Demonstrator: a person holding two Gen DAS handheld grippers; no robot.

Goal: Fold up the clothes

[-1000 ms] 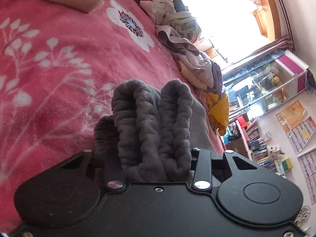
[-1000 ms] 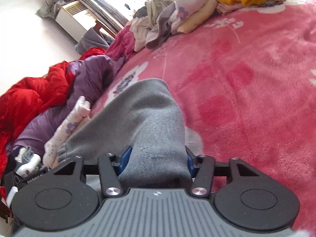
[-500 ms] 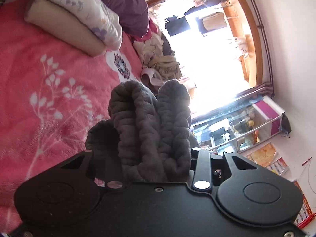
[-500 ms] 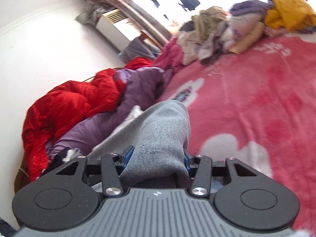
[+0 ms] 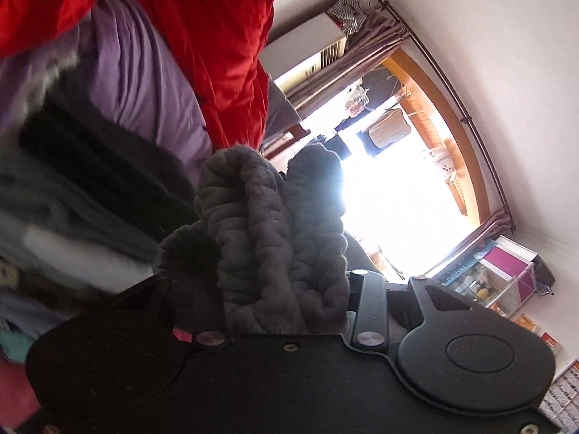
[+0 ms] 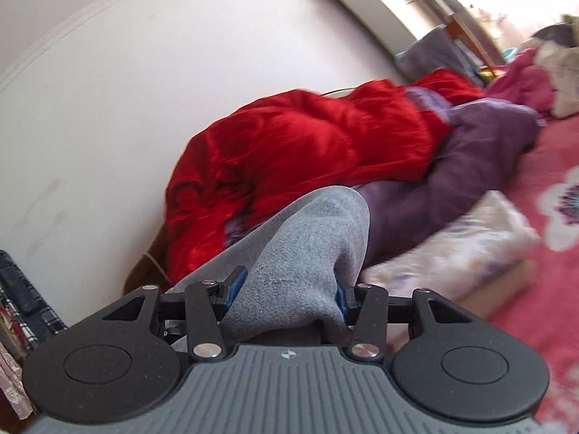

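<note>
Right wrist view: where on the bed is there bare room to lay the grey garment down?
Bare pink blanket lies along the right edge, bordered by the folded floral bedding and the white flower print. Toward the wall it is crowded: red quilt, purple quilt, and a clothes pile at the far end.

Blown-out window (image 5: 394, 195) glare, motion blur
</note>
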